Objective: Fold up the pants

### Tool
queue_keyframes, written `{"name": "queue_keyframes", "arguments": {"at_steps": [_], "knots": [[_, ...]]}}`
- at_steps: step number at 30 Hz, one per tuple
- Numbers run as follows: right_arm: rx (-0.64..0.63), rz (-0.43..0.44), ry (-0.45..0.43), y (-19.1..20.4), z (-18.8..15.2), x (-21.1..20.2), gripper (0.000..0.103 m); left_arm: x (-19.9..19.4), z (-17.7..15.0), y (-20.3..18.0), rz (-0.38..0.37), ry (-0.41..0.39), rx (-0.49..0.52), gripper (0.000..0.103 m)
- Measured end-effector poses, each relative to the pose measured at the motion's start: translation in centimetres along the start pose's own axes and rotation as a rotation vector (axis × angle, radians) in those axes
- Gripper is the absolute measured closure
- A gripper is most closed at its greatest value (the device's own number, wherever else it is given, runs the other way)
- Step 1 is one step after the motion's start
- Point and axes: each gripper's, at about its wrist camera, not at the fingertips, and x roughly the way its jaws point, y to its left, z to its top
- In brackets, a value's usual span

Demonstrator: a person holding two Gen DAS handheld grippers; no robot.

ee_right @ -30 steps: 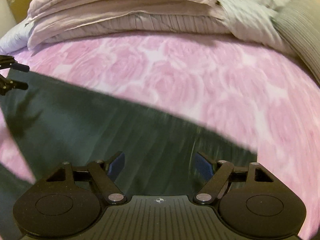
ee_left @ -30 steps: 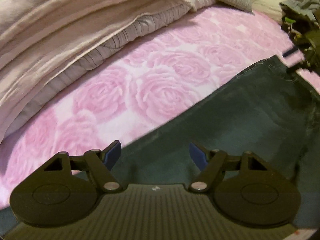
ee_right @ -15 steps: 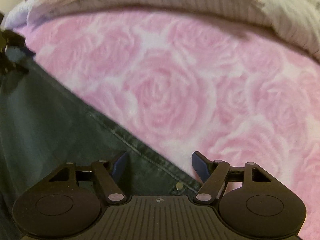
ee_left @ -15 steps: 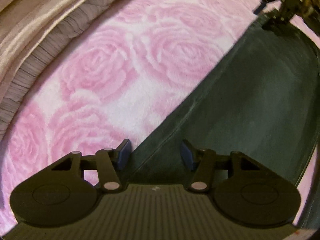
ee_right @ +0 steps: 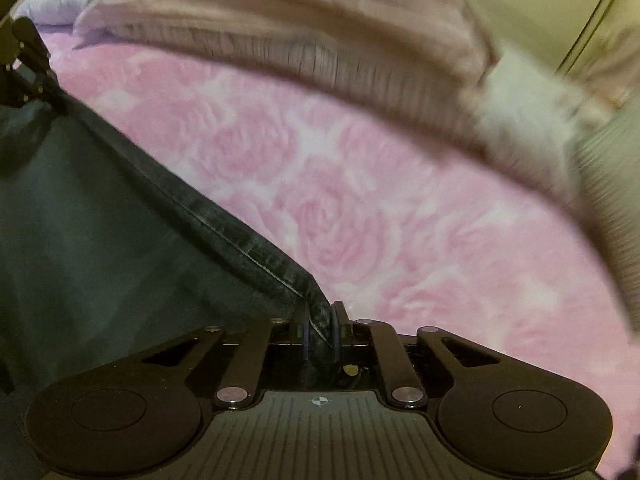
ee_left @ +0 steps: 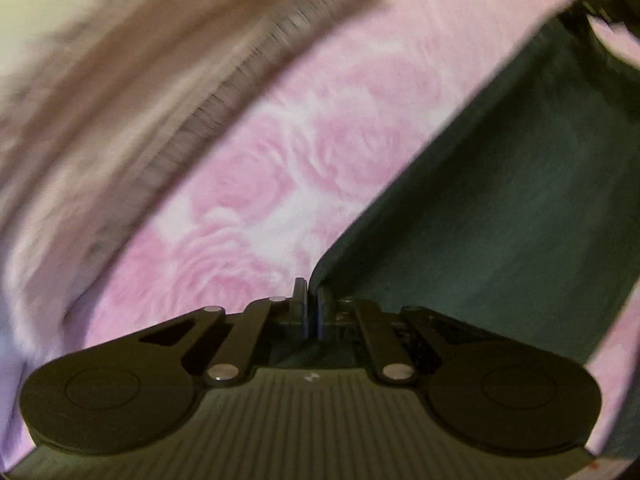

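Item: dark denim pants (ee_right: 100, 220) on rose-print bed (ee_right: 380, 220) | handling: soft, limp, fairly heavy — best taken at stitched edges | left claw (ee_left: 310, 308) just closed, pinching cloth edge | right claw (ee_right: 320, 328) just closed, clamped on seam, lower centre.

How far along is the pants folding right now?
Early. Done: both grippers have just closed on the pants, the left gripper at one corner, the right gripper on the stitched edge. In hand: that edge is stretched between them above the pink blanket. Left: no completed fold shows.
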Motion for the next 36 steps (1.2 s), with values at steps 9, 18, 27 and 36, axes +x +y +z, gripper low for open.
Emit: {"name": "queue_keyframes", "arguments": {"at_steps": [9, 18, 27, 36], "knots": [[-0.095, -0.133, -0.071, 12.0, -8.3, -17.4, 0.096, -17.2, -9.6, -11.9, 0.061, 0.033, -0.284, 0.1], [0.228, -0.028, 0.298, 16.8, -18.7, -18.2, 0.07, -18.2, -17.2, -21.6, -0.02, 0.307, -0.553, 0.095], [1.55, 0.047, 0.088, 4.5, -27.6, -19.1, 0.058, -22.7, -17.6, -19.0, 0.105, 0.179, -0.925, 0.079], [1.843, 0.011, 0.033, 3.0, -31.0, -16.9, 0.058, -21.3, -16.0, -13.2, 0.233, 0.124, -0.898, 0.066]]}}
